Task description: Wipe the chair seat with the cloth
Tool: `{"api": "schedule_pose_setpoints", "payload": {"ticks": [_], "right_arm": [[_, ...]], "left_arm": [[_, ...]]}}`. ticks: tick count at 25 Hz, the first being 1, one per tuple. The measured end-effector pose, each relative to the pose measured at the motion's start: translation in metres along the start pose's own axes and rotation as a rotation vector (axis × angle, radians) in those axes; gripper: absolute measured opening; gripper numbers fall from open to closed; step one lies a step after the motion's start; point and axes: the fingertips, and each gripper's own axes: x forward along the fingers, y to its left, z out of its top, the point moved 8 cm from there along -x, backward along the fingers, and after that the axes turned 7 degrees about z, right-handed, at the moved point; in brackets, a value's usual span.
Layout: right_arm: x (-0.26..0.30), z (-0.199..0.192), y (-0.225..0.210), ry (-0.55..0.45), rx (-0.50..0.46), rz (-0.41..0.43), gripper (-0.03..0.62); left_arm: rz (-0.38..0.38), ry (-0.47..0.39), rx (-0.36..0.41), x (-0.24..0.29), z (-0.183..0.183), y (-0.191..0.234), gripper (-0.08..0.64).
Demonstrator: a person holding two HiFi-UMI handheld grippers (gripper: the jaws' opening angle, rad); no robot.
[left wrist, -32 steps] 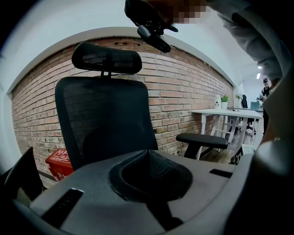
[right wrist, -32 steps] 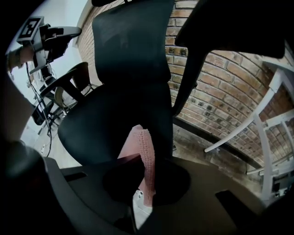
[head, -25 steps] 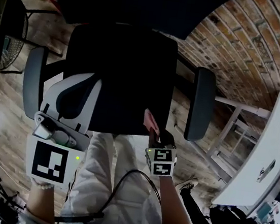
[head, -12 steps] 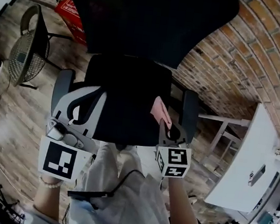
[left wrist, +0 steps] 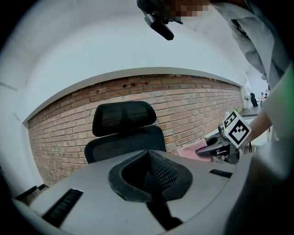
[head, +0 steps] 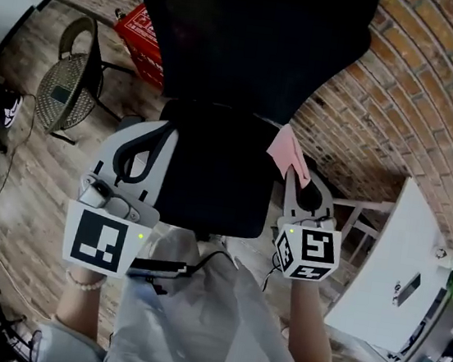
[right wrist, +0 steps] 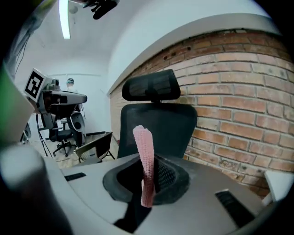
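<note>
cloth (head: pixel 284 147) in right gripper (head: pixel 294 175), at chair seat (head: pixel 211 174) edge

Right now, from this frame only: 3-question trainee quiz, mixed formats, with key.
1. True or false: the left gripper has its jaws apart.
2. What holds the pink cloth? A: the left gripper. B: the right gripper. C: neither; it lies loose.
3. Fill in: the wall behind the chair is made of ____.

Key: 1 false, the jaws are together with nothing between them. 2 B, the cloth is pinched in its jaws and sticks up from them. 3 brick.
</note>
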Motion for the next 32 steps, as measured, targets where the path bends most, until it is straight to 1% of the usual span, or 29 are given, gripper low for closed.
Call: {"api": "schedule_pose_setpoints", "payload": {"ticks": [4,8,9,11,12,13,17,18,20,21,24,25,32], "right_arm": [[-0.018,0.032,0.008,-0.059,-0.033,0.017,0.052],[-0.029,0.054,0.013,-0.111,-0.045,0.054,0.052],[-0.030,0.058,0.013,-0.118,-0.050,0.054,0.052],[-0.034,0.065,0.017,-0.128,-0.064,0.051,0.052],[-0.037,0.068,0.019,-0.131,-0.070,0.052,0.052],[-0.038,0.070,0.022,-0.135,-0.076,0.055,0.052],[-0.039,0.078,0.030,-0.150,-0.095,0.078,0.052],[-0.038,0.080,0.031,-0.156,-0.101,0.081,0.052],[-0.036,0.082,0.034,-0.163,-0.119,0.088,0.052],[-0.036,0.083,0.036,-0.162,-0.132,0.090,0.052],[-0.035,0.085,0.040,-0.155,-0.178,0.092,0.052],[-0.034,0.086,0.040,-0.155,-0.185,0.093,0.052],[-0.032,0.088,0.041,-0.150,-0.203,0.103,0.052]], "left_arm": [[-0.001,-0.024,0.014,-0.012,0.020,0.001,0.018],[-0.023,-0.028,0.081,-0.014,0.034,-0.002,0.018],[-0.021,-0.029,0.073,-0.013,0.034,-0.003,0.018],[-0.010,-0.042,0.015,-0.012,0.035,-0.004,0.018],[-0.007,-0.049,-0.010,-0.012,0.036,-0.005,0.018],[-0.008,-0.053,-0.018,-0.014,0.037,-0.006,0.018],[-0.026,-0.059,0.055,-0.016,0.043,-0.009,0.018],[-0.022,-0.062,0.048,-0.016,0.044,-0.009,0.018],[-0.008,-0.068,0.007,-0.016,0.044,-0.010,0.018],[-0.010,-0.070,0.006,-0.016,0.044,-0.010,0.018],[-0.034,-0.072,0.082,-0.014,0.046,-0.012,0.018],[-0.038,-0.074,0.096,-0.013,0.047,-0.012,0.018],[-0.033,-0.075,0.093,-0.013,0.046,-0.011,0.018]]}}
